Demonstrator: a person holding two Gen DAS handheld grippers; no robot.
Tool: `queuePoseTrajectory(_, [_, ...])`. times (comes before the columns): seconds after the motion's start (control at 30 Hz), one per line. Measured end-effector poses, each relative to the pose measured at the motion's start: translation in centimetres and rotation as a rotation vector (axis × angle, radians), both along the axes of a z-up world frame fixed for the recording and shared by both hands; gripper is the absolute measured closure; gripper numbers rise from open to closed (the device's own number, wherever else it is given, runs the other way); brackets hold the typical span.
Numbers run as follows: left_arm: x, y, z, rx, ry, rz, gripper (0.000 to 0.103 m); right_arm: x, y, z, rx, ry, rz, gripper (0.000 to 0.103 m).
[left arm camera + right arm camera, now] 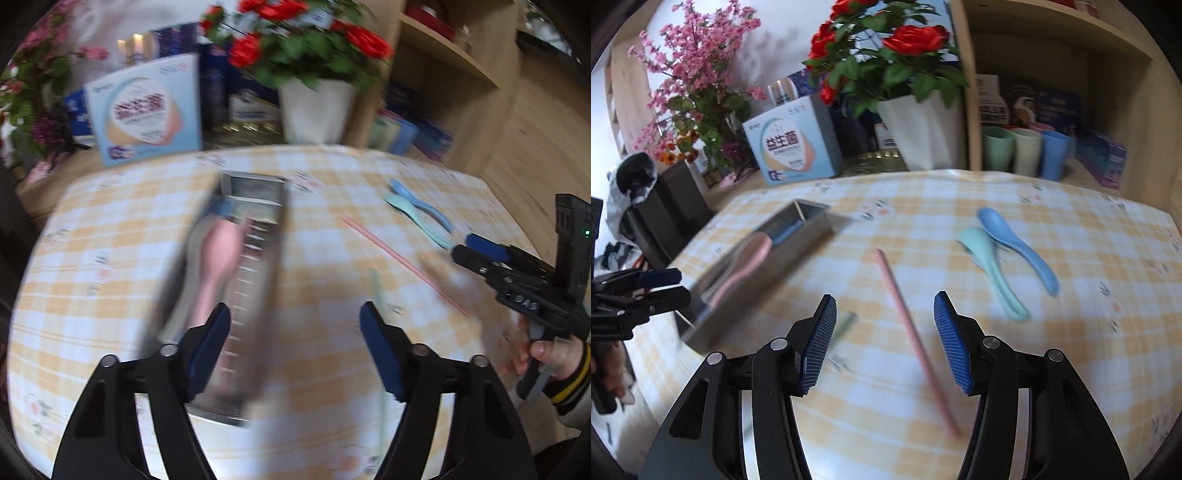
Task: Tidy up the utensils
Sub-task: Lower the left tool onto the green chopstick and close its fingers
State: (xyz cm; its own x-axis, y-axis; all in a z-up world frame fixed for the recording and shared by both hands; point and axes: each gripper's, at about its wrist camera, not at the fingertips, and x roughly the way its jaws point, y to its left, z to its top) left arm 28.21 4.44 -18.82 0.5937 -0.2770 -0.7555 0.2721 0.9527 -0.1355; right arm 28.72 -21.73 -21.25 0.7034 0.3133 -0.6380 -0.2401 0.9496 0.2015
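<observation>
The long pink plastic chopstick (916, 339) lies on the yellow-checked tablecloth (1071, 369), running up between the pads of my right gripper (884, 341), whose jaws stand apart and empty. My left gripper (295, 349) is also spread and holds nothing; its left pad overlaps the near end of the grey metal utensil tray (269, 258), though I cannot tell if it touches.

My worry: a thin round stick may roll or pivot if I close off-centre, and a careless left pad could shove the tray.

Counted: one pink chopstick, one pale green chopstick (846, 325) beside it, one mint-green spoon (990, 269) just beside one blue spoon (1019, 247), and one pink spoon (746, 266) in the tray with a blue item I cannot identify.
</observation>
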Motion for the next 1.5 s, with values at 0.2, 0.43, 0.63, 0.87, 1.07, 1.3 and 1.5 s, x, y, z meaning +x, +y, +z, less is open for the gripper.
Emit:
queuePoseTrajectory(0.2, [-0.6, -5.3, -3.1, 0.01, 0.043, -0.108, 0.04, -1.3, -2.1, -1.8, -0.03, -0.009, -0.043, 0.049])
queuePoseTrajectory(0.43, [0.2, -7.9, -5.5, 0.047, 0.087, -0.129, 0.054, -1.7, -4.0, -3.3, -0.013, -0.01, -0.081, 0.049])
queuePoseTrajectory(0.63, [0.7, -9.1, -6.7, 0.101, 0.113, -0.144, 0.06, -1.7, -4.5, -3.5, 0.012, -0.017, -0.088, 0.049])
queuePoseTrajectory(0.87, [0.4, -9.9, -7.3, 0.143, 0.114, -0.135, 0.069, -2.0, -4.5, -3.6, 0.03, -0.016, -0.067, 0.049])
queuePoseTrajectory(1.07, [0.0, -9.9, -7.5, 0.157, 0.091, -0.097, 0.073, -1.9, -4.4, -3.9, 0.033, -0.007, -0.068, 0.049])
queuePoseTrajectory(1.3, [-0.4, -10.0, -7.5, 0.158, 0.086, -0.071, 0.075, -1.8, -4.5, -4.0, 0.035, 0.0, -0.063, 0.049])
queuePoseTrajectory(1.5, [-0.4, -9.9, -7.6, 0.153, 0.088, -0.079, 0.075, -1.7, -4.5, -4.0, 0.039, 0.005, -0.061, 0.049])
